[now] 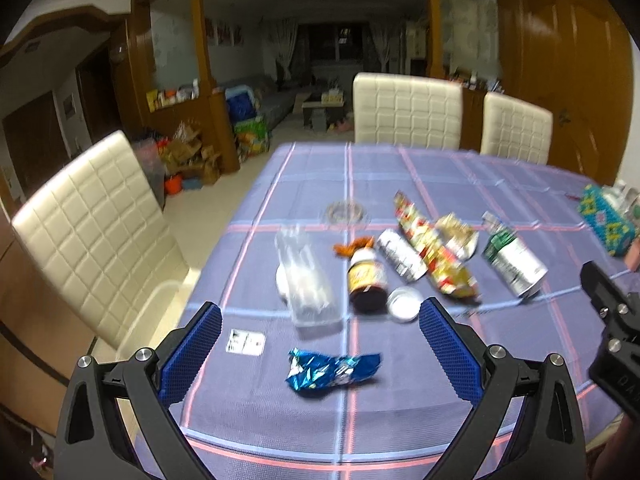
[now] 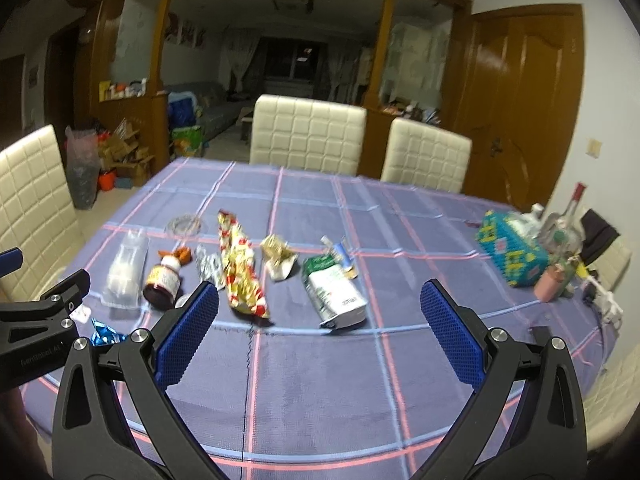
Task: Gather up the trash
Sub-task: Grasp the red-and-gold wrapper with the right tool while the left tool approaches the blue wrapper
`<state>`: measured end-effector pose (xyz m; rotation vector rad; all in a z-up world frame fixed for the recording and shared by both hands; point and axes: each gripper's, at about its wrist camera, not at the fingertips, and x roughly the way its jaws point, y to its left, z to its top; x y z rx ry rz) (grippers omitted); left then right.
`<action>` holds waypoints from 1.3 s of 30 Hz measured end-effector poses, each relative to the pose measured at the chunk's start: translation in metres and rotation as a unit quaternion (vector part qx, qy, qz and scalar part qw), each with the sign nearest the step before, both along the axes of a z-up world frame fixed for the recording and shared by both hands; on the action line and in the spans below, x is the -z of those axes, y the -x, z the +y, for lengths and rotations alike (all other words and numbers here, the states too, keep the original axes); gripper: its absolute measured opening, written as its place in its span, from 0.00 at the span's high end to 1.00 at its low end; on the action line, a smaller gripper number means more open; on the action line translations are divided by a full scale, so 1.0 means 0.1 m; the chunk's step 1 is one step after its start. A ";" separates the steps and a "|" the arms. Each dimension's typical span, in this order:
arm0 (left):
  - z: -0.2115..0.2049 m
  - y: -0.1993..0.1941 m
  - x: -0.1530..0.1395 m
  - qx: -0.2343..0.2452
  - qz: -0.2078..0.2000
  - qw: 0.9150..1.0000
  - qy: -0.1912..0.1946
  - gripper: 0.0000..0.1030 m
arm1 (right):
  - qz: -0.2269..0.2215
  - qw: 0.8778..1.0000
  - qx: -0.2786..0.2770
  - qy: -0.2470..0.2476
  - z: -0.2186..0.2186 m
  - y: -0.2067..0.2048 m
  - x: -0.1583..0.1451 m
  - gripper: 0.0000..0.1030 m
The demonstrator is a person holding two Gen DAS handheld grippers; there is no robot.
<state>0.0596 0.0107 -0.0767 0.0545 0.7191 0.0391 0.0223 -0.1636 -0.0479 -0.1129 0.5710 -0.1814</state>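
Trash lies scattered on a purple checked tablecloth (image 1: 260, 412). In the left wrist view a crumpled blue foil wrapper (image 1: 332, 369) lies nearest, between the wide-apart fingers of my left gripper (image 1: 320, 316), which is open and above the table. Beyond it lie a clear plastic tray (image 1: 306, 280), a brown jar (image 1: 366, 278) on its side and a white lid (image 1: 403, 303). In the right wrist view my right gripper (image 2: 320, 292) is open and holds nothing, just short of a green-and-silver pouch (image 2: 336, 290). Left of the pouch are a red-and-gold wrapper (image 2: 240, 264) and a crumpled gold wrapper (image 2: 279, 257).
Cream padded chairs (image 2: 308, 136) stand along the far side and one chair (image 1: 96, 232) at the left. A turquoise patterned box (image 2: 510, 252), a glass bottle (image 2: 564, 228) and a pink cup (image 2: 550, 286) crowd the table's right end. A small card (image 1: 246, 342) and a glass ashtray (image 1: 346, 213) lie on the cloth.
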 end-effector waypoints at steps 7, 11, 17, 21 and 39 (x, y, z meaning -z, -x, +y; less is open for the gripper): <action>0.06 -0.40 0.65 0.016 0.123 0.992 0.031 0.06 | 0.108 0.994 -0.027 -0.019 0.01 -0.58 0.63 0.22; 0.05 -0.59 0.89 0.011 0.161 0.986 0.029 0.06 | 0.144 0.988 -0.036 -0.031 0.01 -0.86 0.88 0.23; 0.02 -0.77 1.14 0.008 0.196 0.980 0.023 0.08 | 0.168 0.984 -0.053 -0.028 0.09 -1.19 1.08 0.23; 0.01 -0.81 1.14 0.005 0.189 0.982 0.020 0.08 | 0.185 0.980 -0.063 -0.025 0.15 -1.40 1.19 0.27; 0.06 -0.89 1.05 0.008 0.168 0.986 0.020 0.60 | 0.187 0.977 -0.089 -0.048 0.21 -1.47 1.26 0.71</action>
